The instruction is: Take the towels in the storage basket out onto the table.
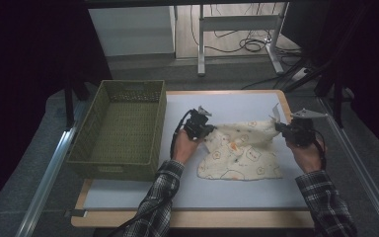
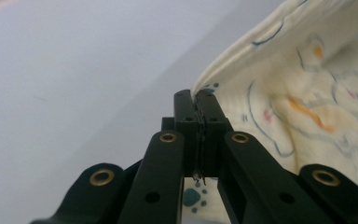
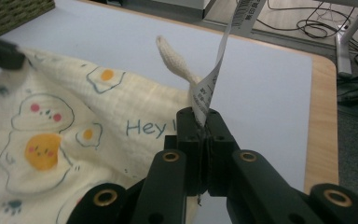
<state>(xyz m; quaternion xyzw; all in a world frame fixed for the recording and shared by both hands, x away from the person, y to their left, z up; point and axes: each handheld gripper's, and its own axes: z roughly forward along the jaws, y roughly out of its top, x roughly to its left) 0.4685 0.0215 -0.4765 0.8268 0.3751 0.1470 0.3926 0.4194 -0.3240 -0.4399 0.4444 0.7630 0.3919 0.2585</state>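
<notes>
— Two grippers on one item, correct?

— Correct. The cloth [image 1: 242, 155], cream with fried-egg and bear prints, lies on the pale table [image 1: 187, 192] to the right of the green basket [image 1: 121, 129]. Its near edge rests flat; its far edge is lifted at both corners.

— Left gripper?

— The left gripper [image 1: 208, 127] is at the cloth's far left corner. In the left gripper view its jaws are pressed together with the cloth's hem pinched between them [image 2: 198, 105], and the fabric rises away to the right.

— Right gripper?

— The right gripper [image 1: 279, 127] is at the far right corner. In the right gripper view its jaws are clamped on that corner [image 3: 200, 120], with the white care label [image 3: 209, 86] and a small fabric loop [image 3: 175, 59] standing up out of the pinch.

— The basket?

— Apart from the cloth, at the table's left edge. The left hand [image 1: 183, 146] is just beside its right wall; whether they touch I cannot tell.
</notes>
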